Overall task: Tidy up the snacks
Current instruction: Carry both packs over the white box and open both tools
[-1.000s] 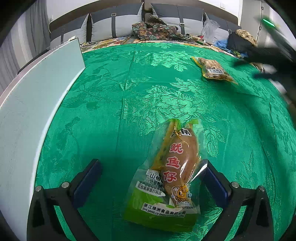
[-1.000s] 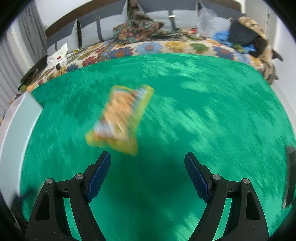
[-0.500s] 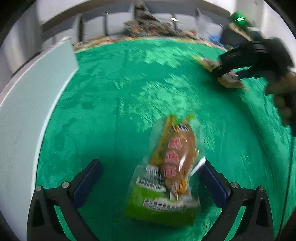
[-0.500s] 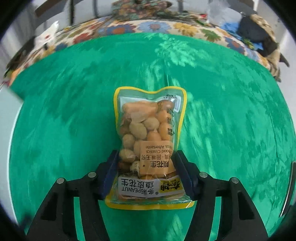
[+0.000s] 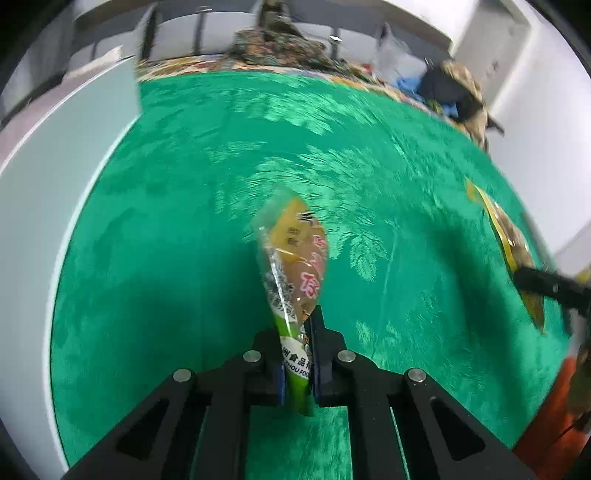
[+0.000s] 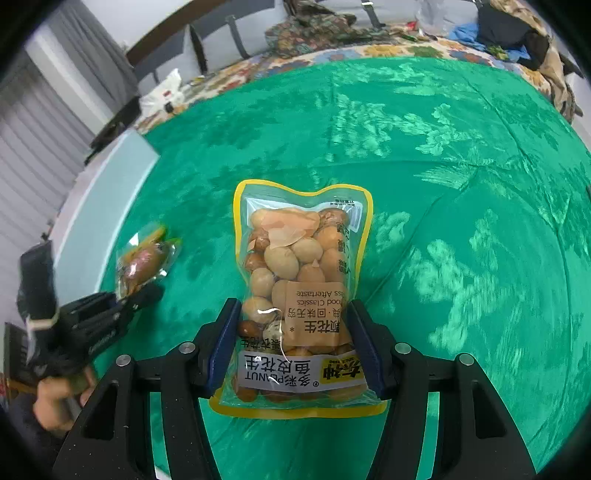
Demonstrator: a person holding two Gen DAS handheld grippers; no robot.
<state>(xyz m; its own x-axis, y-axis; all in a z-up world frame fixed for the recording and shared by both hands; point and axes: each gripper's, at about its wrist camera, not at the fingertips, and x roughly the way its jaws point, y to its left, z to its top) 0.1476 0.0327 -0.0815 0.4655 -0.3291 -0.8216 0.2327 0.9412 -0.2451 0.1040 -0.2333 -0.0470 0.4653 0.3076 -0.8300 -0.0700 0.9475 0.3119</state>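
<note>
My left gripper (image 5: 297, 354) is shut on the green end of a clear squid snack packet (image 5: 295, 258), which it holds edge-on above the green cloth. The same packet (image 6: 146, 260) and gripper (image 6: 122, 302) show at the left of the right wrist view. My right gripper (image 6: 295, 347) is shut on the sides of a yellow-rimmed peanut bag (image 6: 301, 273), which it grips near its lower end. That bag (image 5: 509, 247) and gripper also show at the right edge of the left wrist view.
A green patterned cloth (image 6: 443, 184) covers the bed. A pale flat board (image 5: 55, 184) lies along the left edge. Pillows, folded clothes (image 6: 317, 26) and bags sit at the head of the bed, far from both grippers.
My left gripper has closed on the squid packet and lifted it, turning it on edge. My right gripper stays shut on the peanut bag and has swung so the left gripper shows.
</note>
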